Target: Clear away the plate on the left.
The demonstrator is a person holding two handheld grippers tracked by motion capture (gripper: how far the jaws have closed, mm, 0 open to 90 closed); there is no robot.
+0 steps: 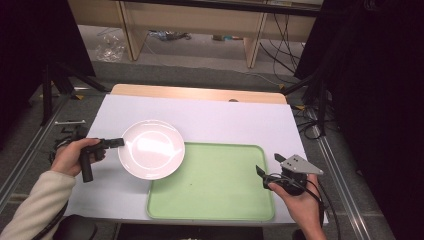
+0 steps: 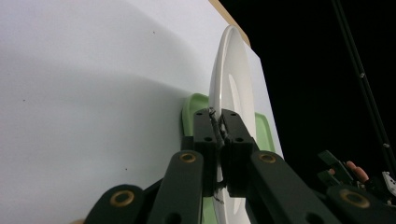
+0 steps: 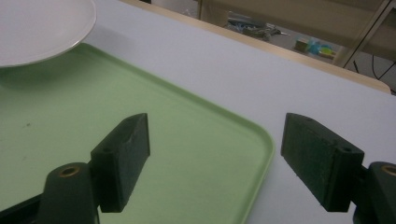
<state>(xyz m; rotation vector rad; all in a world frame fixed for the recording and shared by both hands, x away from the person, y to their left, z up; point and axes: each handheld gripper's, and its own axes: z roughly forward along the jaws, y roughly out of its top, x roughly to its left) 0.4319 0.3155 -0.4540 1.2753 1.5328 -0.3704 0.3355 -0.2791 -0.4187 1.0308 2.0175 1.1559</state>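
Observation:
A white plate (image 1: 151,149) hangs a little above the table, its right part over the left corner of the green tray (image 1: 220,185). My left gripper (image 1: 118,142) is shut on the plate's left rim. In the left gripper view the plate (image 2: 236,84) stands edge-on between the closed jaws of that gripper (image 2: 219,128), with the tray (image 2: 192,108) behind it. My right gripper (image 1: 267,166) is open at the tray's right edge, holding nothing. The right gripper view has its jaws (image 3: 215,154) wide apart over the tray's corner (image 3: 196,140), with the plate (image 3: 37,28) at the top left.
A white sheet (image 1: 225,120) covers the table, with the wooden tabletop's edge (image 1: 200,93) at the back. Wooden shelving (image 1: 195,25) and cables lie beyond on the floor. Dark stands flank both sides.

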